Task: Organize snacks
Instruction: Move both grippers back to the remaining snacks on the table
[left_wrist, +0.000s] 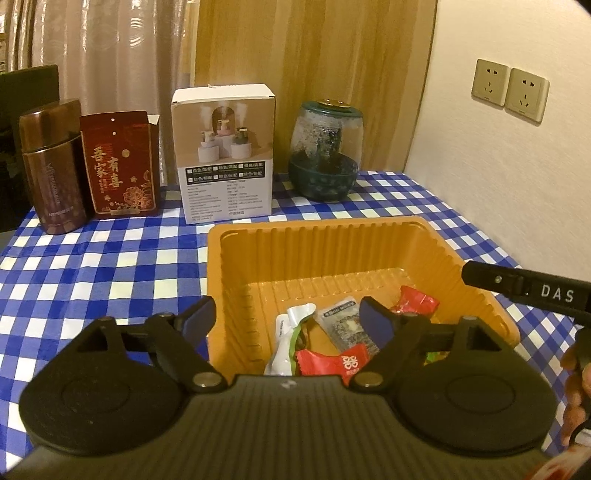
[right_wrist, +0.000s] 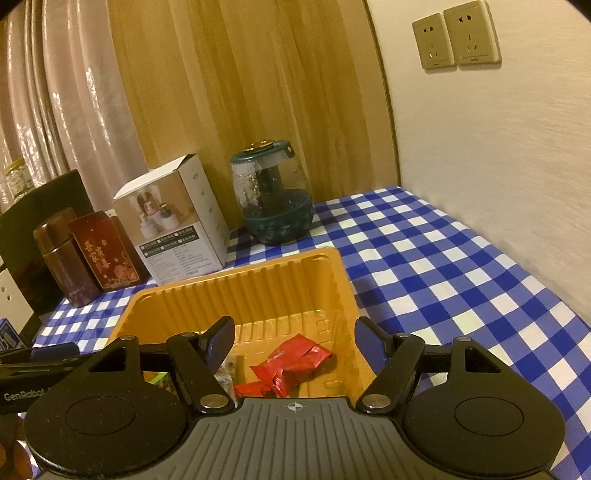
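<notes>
An orange plastic tray (left_wrist: 236, 273) sits on the blue checked tablecloth and holds several wrapped snacks: a white-green packet (left_wrist: 290, 332), a clear grey packet (left_wrist: 343, 321), a red candy (left_wrist: 417, 301) and a red packet (left_wrist: 328, 363). My left gripper (left_wrist: 286, 319) is open and empty, above the tray's near left edge. In the right wrist view the same tray (right_wrist: 236, 284) holds a red packet (right_wrist: 295, 363). My right gripper (right_wrist: 293, 341) is open and empty over the tray's near side. Its finger (left_wrist: 517, 286) shows at the right in the left wrist view.
Along the back stand a brown canister (left_wrist: 51, 170), a red gift box (left_wrist: 120, 162), a white humidifier box (left_wrist: 225, 155) and a green-based glass jar (left_wrist: 325, 151). A wall with sockets (left_wrist: 509, 90) borders the table on the right. Curtains hang behind.
</notes>
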